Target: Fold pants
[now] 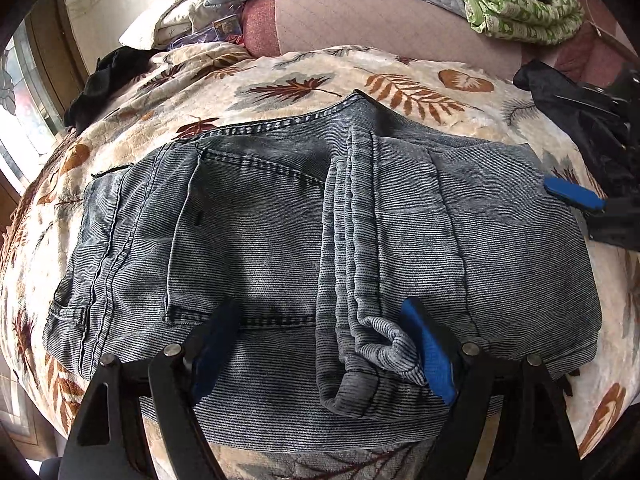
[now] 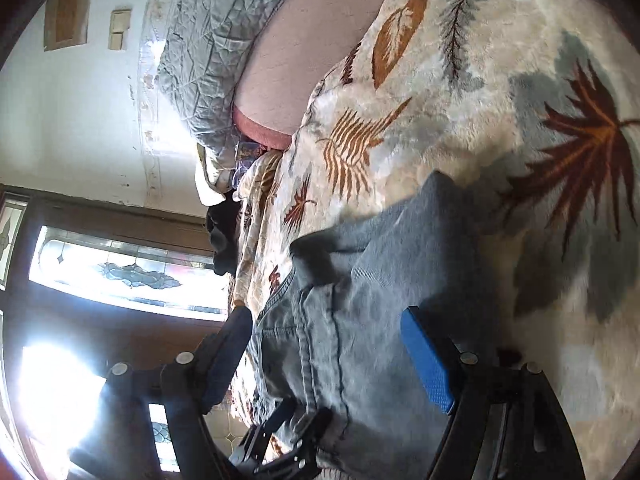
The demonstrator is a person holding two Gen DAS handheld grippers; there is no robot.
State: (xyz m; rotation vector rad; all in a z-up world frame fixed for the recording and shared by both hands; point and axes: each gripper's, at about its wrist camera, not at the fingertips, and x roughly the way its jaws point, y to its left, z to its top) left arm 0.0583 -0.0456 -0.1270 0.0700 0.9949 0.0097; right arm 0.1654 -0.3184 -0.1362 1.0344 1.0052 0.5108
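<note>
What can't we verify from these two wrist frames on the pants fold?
- Pants, left wrist view: near edge hidden behind the left gripper; whether it pinches any cloth is unclear.
- Right gripper, right wrist view: motion blur; contact with the denim unclear.
- Right gripper, left wrist view: only one blue pad shows, the rest cut off by the frame edge.
- Dark garment, left wrist view: too dark to identify.

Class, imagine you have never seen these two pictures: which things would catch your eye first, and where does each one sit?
The grey-blue jeans dominate, lying folded across the leaf-patterned blanket, with their leg cuffs bunched near the left gripper, whose blue-padded jaws stand open over the denim. Behind, a green patterned cloth lies heaped at top right. In the right wrist view, the right gripper also stands open above the jeans' edge.
</note>
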